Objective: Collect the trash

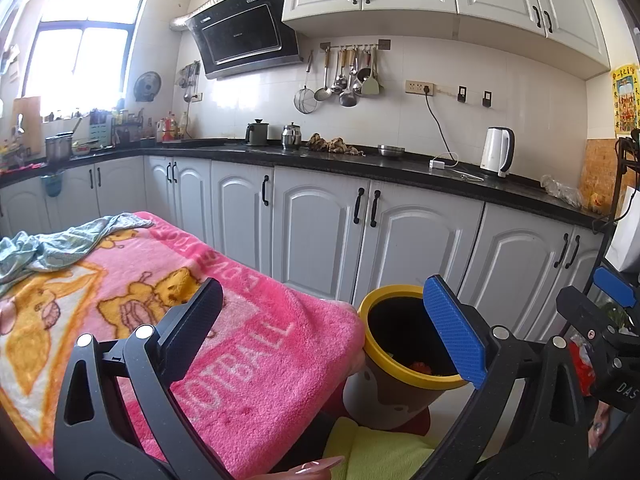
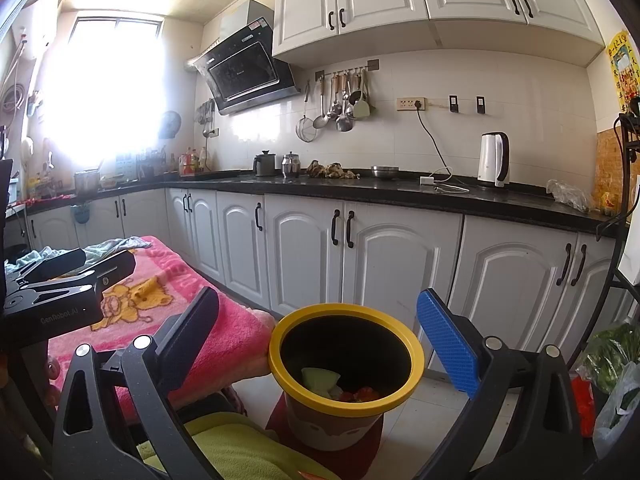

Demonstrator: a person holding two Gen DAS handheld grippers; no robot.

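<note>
In the left wrist view, the left gripper [image 1: 328, 328] has its fingers wide apart and holds nothing. It hangs over the edge of the pink blanket [image 1: 224, 344] on the surface. The yellow-rimmed bin [image 1: 400, 360] stands on the floor, touching the blanket's edge.

In the right wrist view, the right gripper [image 2: 320, 340] is wide too and empty, right above the bin [image 2: 346, 376]. Trash [image 2: 320, 380] lies at the bottom of the bin.

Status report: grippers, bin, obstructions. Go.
Left gripper open, empty. Right gripper open, empty, above yellow-rimmed trash bin. Scraps already inside. Pink blanket touches rim; opening clear.
</note>
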